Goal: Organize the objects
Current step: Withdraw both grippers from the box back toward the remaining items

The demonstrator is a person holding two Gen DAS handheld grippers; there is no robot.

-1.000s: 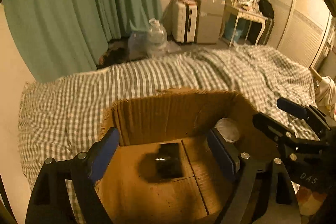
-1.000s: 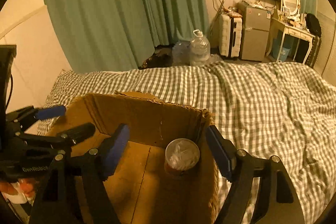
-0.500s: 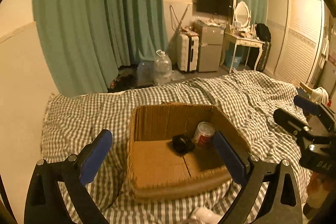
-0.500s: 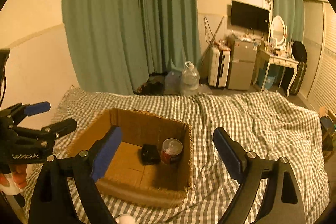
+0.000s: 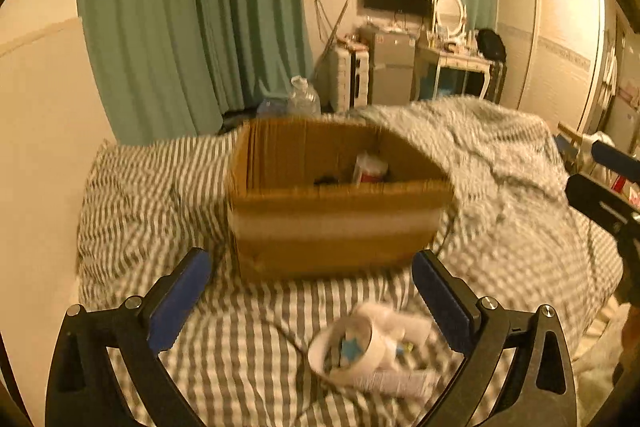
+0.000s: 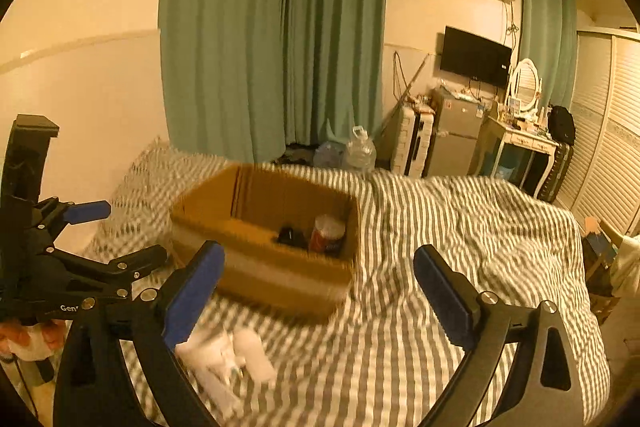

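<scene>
A brown cardboard box [image 5: 336,223] [image 6: 260,267] stands on the checked bed. Inside it are a red can [image 5: 370,169] [image 6: 326,235] and a small black object [image 5: 326,181] [image 6: 291,235]. A roll of white tape [image 5: 352,347] and white tubes [image 6: 224,359] lie on the bedspread in front of the box. My left gripper [image 5: 312,303] is open and empty, above the tape roll. My right gripper [image 6: 316,295] is open and empty, in front of the box's right corner. The left gripper also shows in the right wrist view [image 6: 100,235].
The checked bedspread [image 6: 460,227] covers the bed. A wall [image 5: 40,147] runs along the left side. Green curtains [image 6: 280,47], water jugs [image 6: 360,151], a suitcase, a small fridge and a dressing table [image 6: 520,143] stand beyond the bed.
Both grippers have pulled back and up from inside the box to the near side of the bed. The tape roll and tubes have come into view.
</scene>
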